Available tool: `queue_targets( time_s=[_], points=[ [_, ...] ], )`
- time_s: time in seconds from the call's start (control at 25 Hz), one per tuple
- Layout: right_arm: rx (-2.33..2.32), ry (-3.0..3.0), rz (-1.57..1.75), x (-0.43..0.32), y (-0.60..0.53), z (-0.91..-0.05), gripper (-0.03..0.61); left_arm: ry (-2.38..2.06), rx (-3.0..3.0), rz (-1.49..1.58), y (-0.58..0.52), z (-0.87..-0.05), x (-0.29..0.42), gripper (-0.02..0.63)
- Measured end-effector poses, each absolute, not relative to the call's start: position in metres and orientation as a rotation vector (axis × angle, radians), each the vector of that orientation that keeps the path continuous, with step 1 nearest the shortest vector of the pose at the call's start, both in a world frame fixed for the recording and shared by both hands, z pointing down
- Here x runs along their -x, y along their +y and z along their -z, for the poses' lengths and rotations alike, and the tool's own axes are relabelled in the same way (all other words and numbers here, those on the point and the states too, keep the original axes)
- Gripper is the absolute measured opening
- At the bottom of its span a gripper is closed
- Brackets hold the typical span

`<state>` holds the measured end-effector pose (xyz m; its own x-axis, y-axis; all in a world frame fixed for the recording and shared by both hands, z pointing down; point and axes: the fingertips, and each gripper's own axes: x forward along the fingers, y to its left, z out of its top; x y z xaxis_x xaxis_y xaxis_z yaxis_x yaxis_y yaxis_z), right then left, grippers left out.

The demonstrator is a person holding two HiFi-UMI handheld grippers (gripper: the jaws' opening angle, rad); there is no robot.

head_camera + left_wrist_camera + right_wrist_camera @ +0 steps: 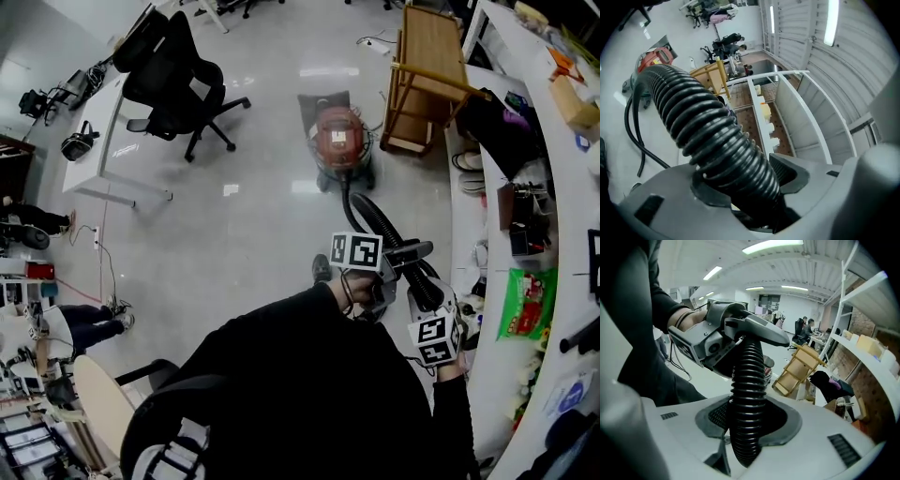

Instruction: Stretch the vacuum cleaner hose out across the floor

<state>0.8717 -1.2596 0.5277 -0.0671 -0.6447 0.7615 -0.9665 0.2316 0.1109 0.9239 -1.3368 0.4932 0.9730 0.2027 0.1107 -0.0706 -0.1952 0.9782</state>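
Two grippers sit on the hose [373,218], which rises from the vacuum cleaner [339,141]. Your right gripper [747,425] is clamped on it; your left gripper [740,187] has jaws closing around it. Expect light, springy, ribbed tubing, so seat the pads between ribs.

No print is legible; lettering on the green packet [527,305] is too small.

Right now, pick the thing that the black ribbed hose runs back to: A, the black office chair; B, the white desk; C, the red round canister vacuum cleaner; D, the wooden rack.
C: in the head view the black ribbed hose curves away from the person and joins the front of the red round canister vacuum cleaner.
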Motion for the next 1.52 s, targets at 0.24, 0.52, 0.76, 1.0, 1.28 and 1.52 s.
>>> queue_targets(
  time_s=[0.24,0.52,0.76,1.0,1.28,1.52],
  points=[
    [-1.611,-2.138,-0.866,-0.839,-1.208,-0.516,0.187,0.33,-1.957,-0.359,-1.269,-0.468,-0.93,0.235],
    [-1.929,-2.197,-1.172,-0.833,-1.115,-0.491,0.291,0.616,-2.05,-0.551,-1.192,-0.481,-0.871,0.236],
    [-2.264,-1.985,-0.914,-0.831,-1.1,-0.445,0.288,0.791,-2.219,-0.634,-1.146,-0.503,-0.805,0.235],
    [-2.195,-2.097,-0.823,-0.764,-1.112,-0.419,0.289,1.014,-2.267,-0.77,-1.096,-0.5,-0.753,0.235],
    [-1.997,-2.154,-0.609,-0.76,-1.095,-0.417,0.288,1.21,-2.273,-1.068,-1.039,-0.511,-0.69,0.236],
    [-1.444,-2.054,-0.236,-0.736,-1.038,-0.469,0.29,1.259,-2.217,-1.252,-0.963,-0.517,-0.649,0.236]
  ],
)
